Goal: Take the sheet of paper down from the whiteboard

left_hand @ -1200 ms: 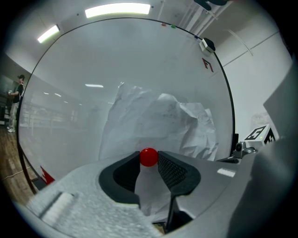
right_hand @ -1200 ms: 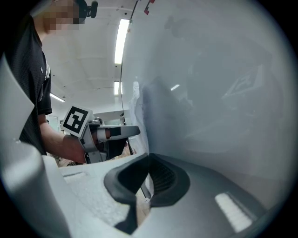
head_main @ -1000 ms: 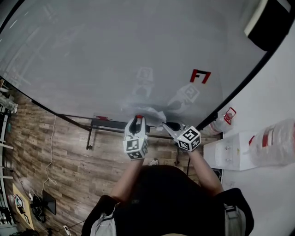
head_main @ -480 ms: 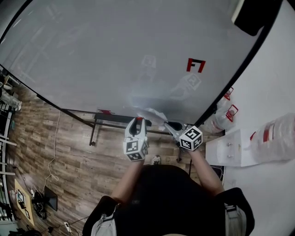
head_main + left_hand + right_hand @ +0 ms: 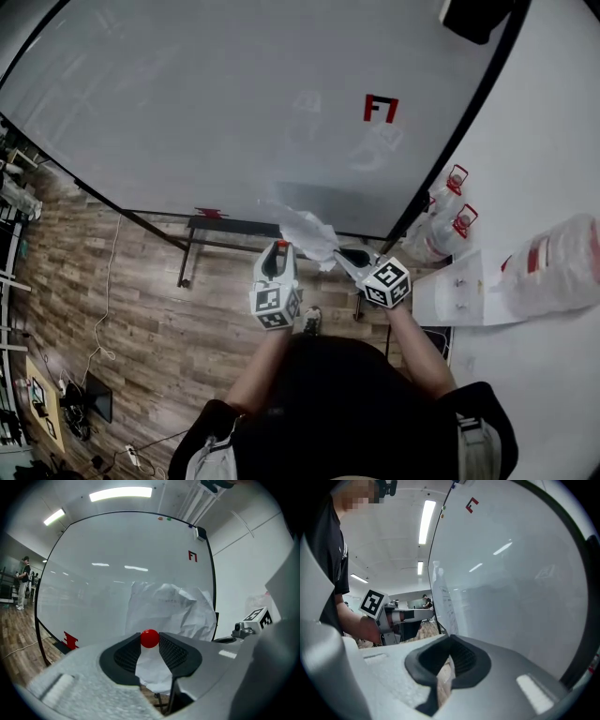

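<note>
"Head view, item one: sheet of paper [image 5: 305, 230], white, badly creased, hanging between the two grippers just in front of the lower edge of the whiteboard [image 5: 216, 103]," read the clerk. "Right gripper view showed it edge-on, apart from the board face. It looked free of the board."

"Holds?" asked the checker.

"Left gripper [image 5: 279, 247]: jaws stood fairly wide, tips pinched on a red ball [image 5: 149, 638], probably the magnet, with the sheet's lower part passing between the jaws beneath it. Right gripper [image 5: 343, 253]: jaws nearly together, clamped on the sheet's near edge."

"Other entries?"

"Red mark [image 5: 381, 108] on the board, well above the sheet. Wooden floor [image 5: 112, 281] below. No surface in view to put the sheet on."

"Handling note for the carry-off?"

"My judgement: both grippers should travel together, at the same spacing, so the creased sheet neither tears nor goes taut between them. The ball was round and sat only at the jaw tips. It would likely roll out if the pinch eased or twisted, so that grip should be held firm and level. The right hold was on a thin edge and should not be tugged sideways. The sheet should be drawn straight away from the board, clear of its black frame."
</note>
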Available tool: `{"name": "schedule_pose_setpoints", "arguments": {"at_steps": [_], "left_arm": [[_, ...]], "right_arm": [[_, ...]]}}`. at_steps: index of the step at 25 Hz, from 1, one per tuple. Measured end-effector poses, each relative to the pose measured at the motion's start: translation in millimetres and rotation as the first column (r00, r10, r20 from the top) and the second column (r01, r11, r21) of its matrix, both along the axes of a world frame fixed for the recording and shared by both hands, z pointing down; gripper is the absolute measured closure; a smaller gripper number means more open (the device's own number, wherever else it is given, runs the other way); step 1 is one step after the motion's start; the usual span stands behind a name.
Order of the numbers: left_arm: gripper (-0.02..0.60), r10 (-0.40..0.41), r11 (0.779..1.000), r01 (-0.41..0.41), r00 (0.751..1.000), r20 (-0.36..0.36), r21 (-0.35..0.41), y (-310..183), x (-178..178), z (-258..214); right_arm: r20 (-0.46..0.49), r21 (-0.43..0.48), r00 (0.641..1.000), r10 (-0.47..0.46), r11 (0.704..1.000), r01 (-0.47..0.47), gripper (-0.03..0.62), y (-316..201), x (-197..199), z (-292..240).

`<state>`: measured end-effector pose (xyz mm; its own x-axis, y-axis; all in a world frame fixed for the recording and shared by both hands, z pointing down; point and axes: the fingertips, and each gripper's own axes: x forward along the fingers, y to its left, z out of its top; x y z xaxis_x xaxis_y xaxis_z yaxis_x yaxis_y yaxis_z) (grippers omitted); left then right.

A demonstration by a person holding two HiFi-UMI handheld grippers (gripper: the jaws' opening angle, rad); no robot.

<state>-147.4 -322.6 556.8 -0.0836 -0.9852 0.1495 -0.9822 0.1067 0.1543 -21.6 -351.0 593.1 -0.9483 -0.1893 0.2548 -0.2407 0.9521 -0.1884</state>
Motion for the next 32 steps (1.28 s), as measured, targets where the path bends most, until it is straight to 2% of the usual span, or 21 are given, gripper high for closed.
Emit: {"name": "schedule_pose_setpoints", "arguments": {"at_steps": [13, 22, 32], "left_arm": [[0.451, -0.021, 1.000, 0.021, 1.000, -0.013, -0.019, 63, 44, 14], [0.451, -0.061, 0.997, 0.060, 0.998, -0.018, -0.056, 104, 51, 31], [0.451, -0.045, 0.997, 0.045, 0.999, 0.001, -0.061, 112, 55, 30]], "right_arm": [[0.008, -0.028, 1.000, -0.027, 0.999, 0.027, 0.589, 59, 44, 7], [-0.017, -0.030, 0.998, -0.063, 0.998, 0.062, 0.590, 94, 53, 21], [0.002, -0.038, 0.999, -0.042, 0.998, 0.042, 0.591, 102, 57, 22]]}}
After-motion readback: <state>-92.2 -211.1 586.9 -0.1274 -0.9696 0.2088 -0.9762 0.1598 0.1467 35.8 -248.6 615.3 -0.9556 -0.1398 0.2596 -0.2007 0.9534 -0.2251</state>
